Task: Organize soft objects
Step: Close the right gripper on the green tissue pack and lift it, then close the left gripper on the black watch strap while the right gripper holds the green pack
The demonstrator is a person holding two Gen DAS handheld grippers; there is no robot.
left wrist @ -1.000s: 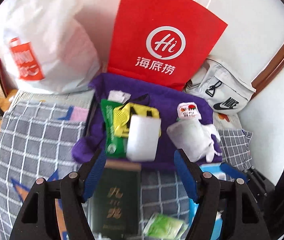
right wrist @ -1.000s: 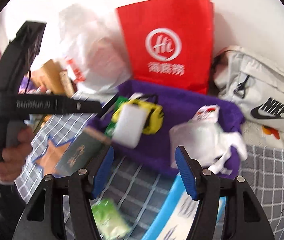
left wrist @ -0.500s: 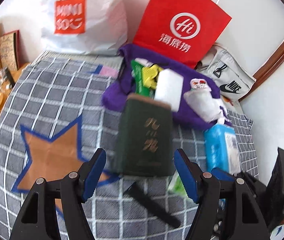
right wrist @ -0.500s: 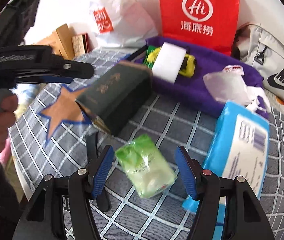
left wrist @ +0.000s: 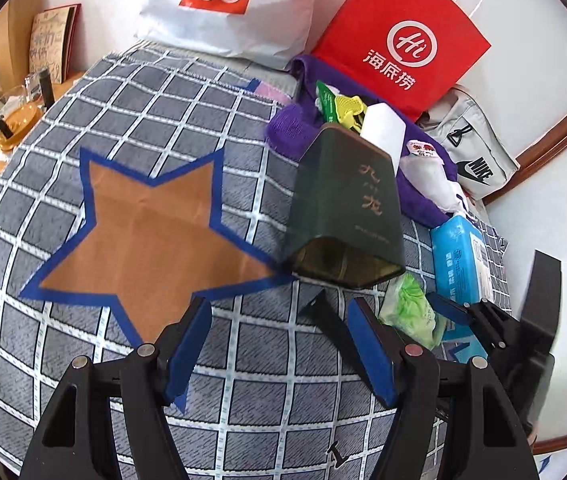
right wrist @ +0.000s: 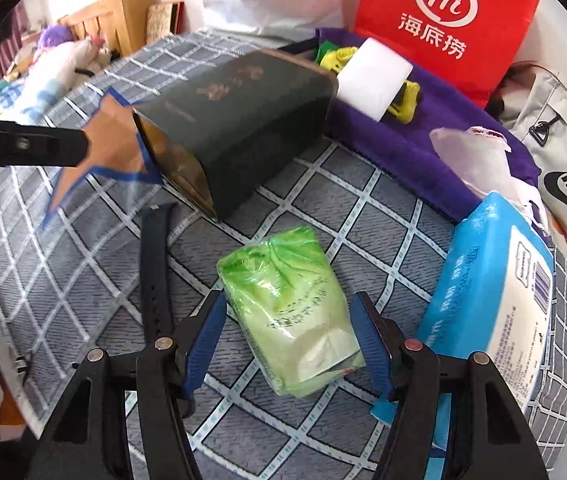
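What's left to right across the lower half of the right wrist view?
Black strap → green tissue pack, between the right gripper's open fingers → blue wipes pack.

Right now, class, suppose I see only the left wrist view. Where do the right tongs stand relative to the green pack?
Observer: The right tongs are open and straddle the green pack. No squeeze shows.
Operator: What is the black strip low in my view?
Observer: It is a black strap. It lies flat on the checked cloth, left of the pack and apart from it.
Operator: Is there anything past the cloth's far-left edge?
Observer: A white and purple plush toy lies there, in front of a wooden frame.
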